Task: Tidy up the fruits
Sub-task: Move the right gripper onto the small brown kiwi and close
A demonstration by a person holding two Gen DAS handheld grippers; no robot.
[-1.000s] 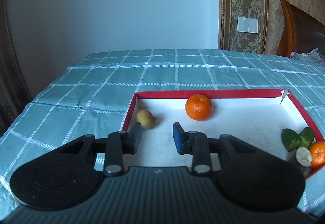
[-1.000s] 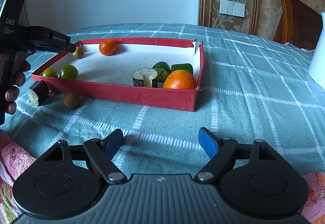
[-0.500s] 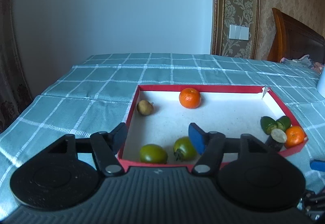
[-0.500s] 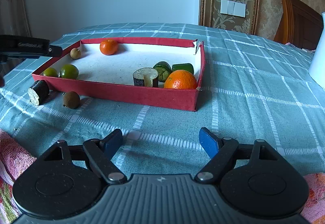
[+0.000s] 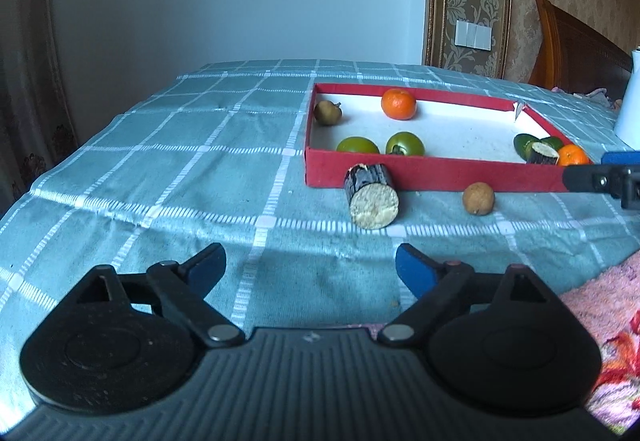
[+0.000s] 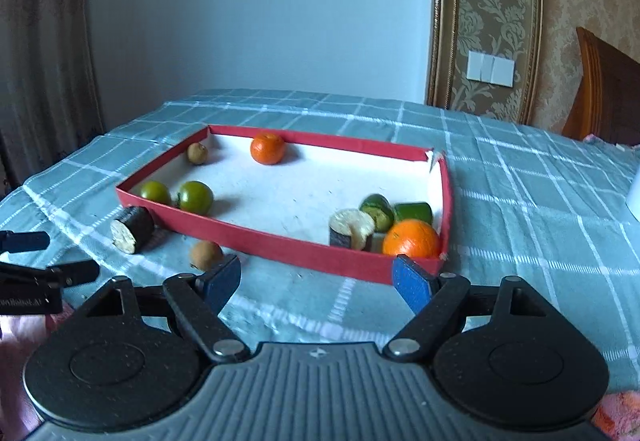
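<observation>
A red tray (image 5: 432, 172) (image 6: 280, 247) with a white floor holds an orange (image 5: 398, 104) (image 6: 267, 148), a small brown fruit (image 5: 327, 112) (image 6: 197, 153), two green tomatoes (image 5: 405, 144) (image 6: 195, 196), green pieces (image 6: 376, 206), a dark cut stub (image 6: 351, 228) and a second orange (image 6: 411, 239). Outside the tray's near wall lie a dark cut stub (image 5: 372, 196) (image 6: 131, 229) and a round brown fruit (image 5: 478, 198) (image 6: 205, 254). My left gripper (image 5: 310, 271) is open and empty, well short of them. My right gripper (image 6: 318, 279) is open and empty over the cloth before the tray.
A teal checked cloth (image 5: 180, 169) covers the table. A white jug (image 5: 630, 109) stands at the right. A pink floral towel (image 5: 600, 305) lies at the near edge. A wooden headboard (image 6: 604, 89) and wall are behind.
My left gripper has pulled back out of the tray toward the near table edge and opened wider. My right gripper has moved forward and left toward the tray.
</observation>
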